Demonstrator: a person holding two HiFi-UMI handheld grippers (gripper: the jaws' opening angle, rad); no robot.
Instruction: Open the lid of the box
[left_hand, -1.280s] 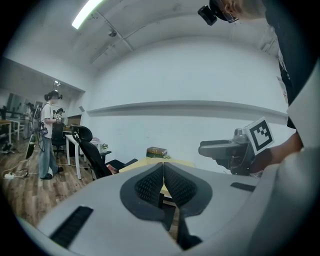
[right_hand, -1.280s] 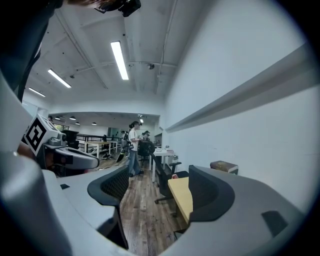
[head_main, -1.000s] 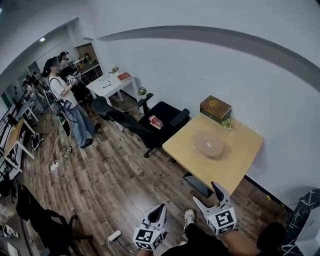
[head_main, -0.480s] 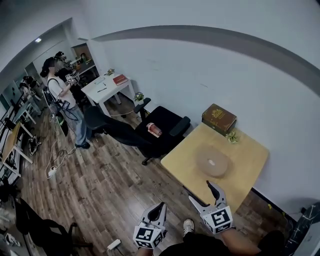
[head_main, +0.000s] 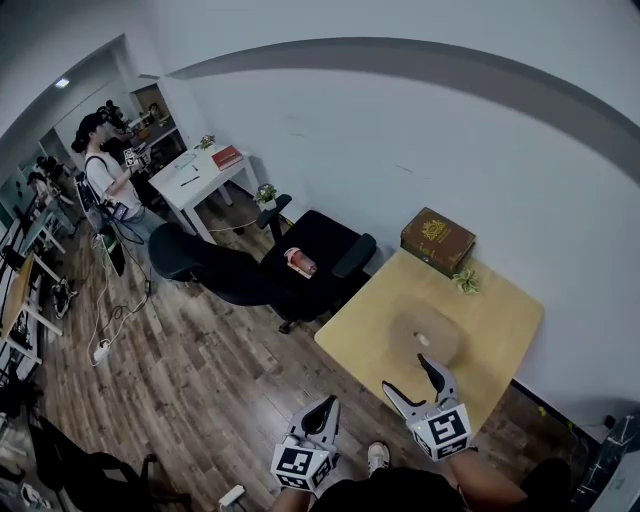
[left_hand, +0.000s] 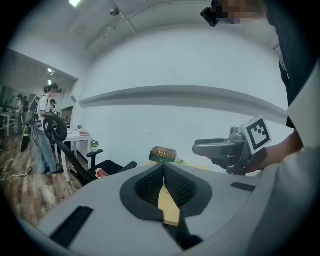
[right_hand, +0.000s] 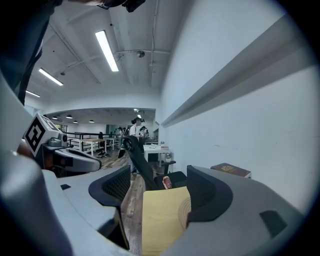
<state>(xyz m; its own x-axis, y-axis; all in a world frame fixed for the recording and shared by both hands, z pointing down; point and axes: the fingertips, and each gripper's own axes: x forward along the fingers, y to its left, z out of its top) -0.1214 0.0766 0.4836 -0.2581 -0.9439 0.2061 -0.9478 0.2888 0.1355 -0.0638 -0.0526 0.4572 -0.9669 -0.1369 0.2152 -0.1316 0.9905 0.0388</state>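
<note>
The brown box (head_main: 437, 239) with a gold ornament on its closed lid sits at the far corner of the yellow table (head_main: 500, 330), against the wall. It is also small and distant in the left gripper view (left_hand: 163, 154) and in the right gripper view (right_hand: 231, 170). My right gripper (head_main: 414, 379) stands open over the table's near edge, with nothing between its fingers (right_hand: 116, 186). My left gripper (head_main: 322, 410) is shut and empty, over the floor left of the table. Both are well short of the box.
A round woven mat (head_main: 425, 335) lies mid-table between me and the box, and a small plant (head_main: 466, 283) stands beside the box. A black office chair (head_main: 320, 245) stands left of the table. Farther left are a white desk (head_main: 205, 170) and a standing person (head_main: 100, 180).
Both grippers have moved forward toward the table; the right one now reaches over its near edge. The table and box appear closer. Neither gripper's jaws have changed.
</note>
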